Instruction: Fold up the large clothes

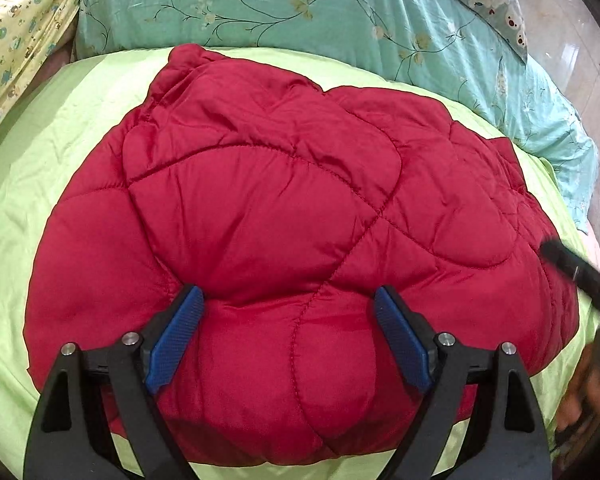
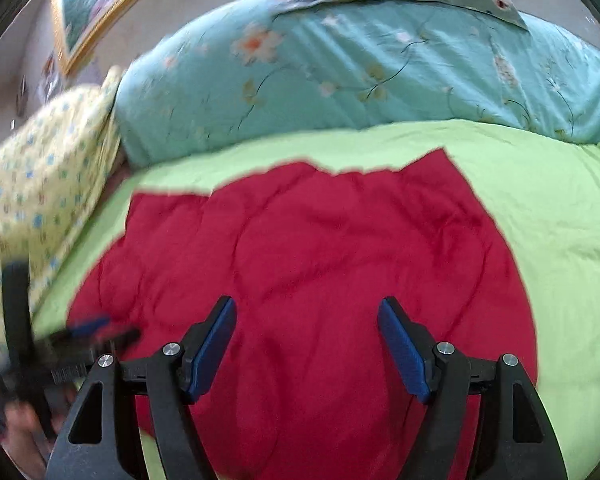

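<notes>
The puffy red quilted jacket [image 1: 292, 216] lies bundled in a rounded heap on the lime-green bed sheet [image 1: 32, 184], short of the turquoise floral quilt [image 1: 260, 4] at the far side.

Starting at the left: the left hand-held gripper [image 1: 288, 332] is angled steeply down over the near bulge of the jacket, its blue ribbed pads [image 1: 176, 340] spread wide and straddling a fat lobe of padding without pinching it — released, nothing grasped. The likely trouble here is the fill itself: slick shell and springy stuffing mean a shallow bite could catch only the top layer, and the fold would puff back open or slide apart.

Further right, the right hand-held gripper [image 2: 306, 350] hangs above the jacket at a gentler downward tilt, jaws likewise apart and empty; its view is smeared with motion. In the left wrist view it shows only as a dark blur at the jacket's right edge. A grab made at that pace could miss the hem — or drag the green sheet up with it.
</notes>
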A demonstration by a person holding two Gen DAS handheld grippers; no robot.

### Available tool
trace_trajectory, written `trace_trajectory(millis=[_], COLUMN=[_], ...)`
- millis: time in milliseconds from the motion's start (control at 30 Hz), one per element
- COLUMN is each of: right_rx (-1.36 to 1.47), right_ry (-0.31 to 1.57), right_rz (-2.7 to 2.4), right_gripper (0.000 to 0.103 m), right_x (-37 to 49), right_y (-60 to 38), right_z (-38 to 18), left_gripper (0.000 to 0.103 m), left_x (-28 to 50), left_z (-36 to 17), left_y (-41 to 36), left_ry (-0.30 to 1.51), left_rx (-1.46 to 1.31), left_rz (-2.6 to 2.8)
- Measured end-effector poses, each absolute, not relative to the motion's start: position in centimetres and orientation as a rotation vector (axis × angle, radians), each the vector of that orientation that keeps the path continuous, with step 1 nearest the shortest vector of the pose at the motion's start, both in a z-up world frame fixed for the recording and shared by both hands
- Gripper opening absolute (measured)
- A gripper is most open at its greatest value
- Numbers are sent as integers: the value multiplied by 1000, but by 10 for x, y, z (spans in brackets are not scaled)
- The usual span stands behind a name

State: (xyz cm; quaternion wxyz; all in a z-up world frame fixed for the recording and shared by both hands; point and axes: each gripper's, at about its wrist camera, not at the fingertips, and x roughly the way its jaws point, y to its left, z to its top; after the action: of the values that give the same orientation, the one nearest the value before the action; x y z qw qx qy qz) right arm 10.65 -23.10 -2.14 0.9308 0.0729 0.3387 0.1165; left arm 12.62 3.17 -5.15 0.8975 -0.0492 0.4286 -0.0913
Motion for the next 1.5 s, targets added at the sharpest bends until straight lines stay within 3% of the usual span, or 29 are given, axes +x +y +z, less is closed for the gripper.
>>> trace_trajectory(millis=[500, 967, 1500], right_rx=[96, 129, 108], right_ry=[719, 868, 870], right_rz=[204, 152, 133], right_gripper=[76, 77, 82], right_x=[87, 91, 96], right_y=[-219, -241, -235], right_z=[-34, -58, -64], left_gripper=[88, 99, 100], left_x=[85, 98, 97], left_z=[-22, -52, -54], left_y=[25, 15, 15], left_ry=[797, 848, 857], left_rx=[-59, 12, 15], left_rz=[-246, -230, -238])
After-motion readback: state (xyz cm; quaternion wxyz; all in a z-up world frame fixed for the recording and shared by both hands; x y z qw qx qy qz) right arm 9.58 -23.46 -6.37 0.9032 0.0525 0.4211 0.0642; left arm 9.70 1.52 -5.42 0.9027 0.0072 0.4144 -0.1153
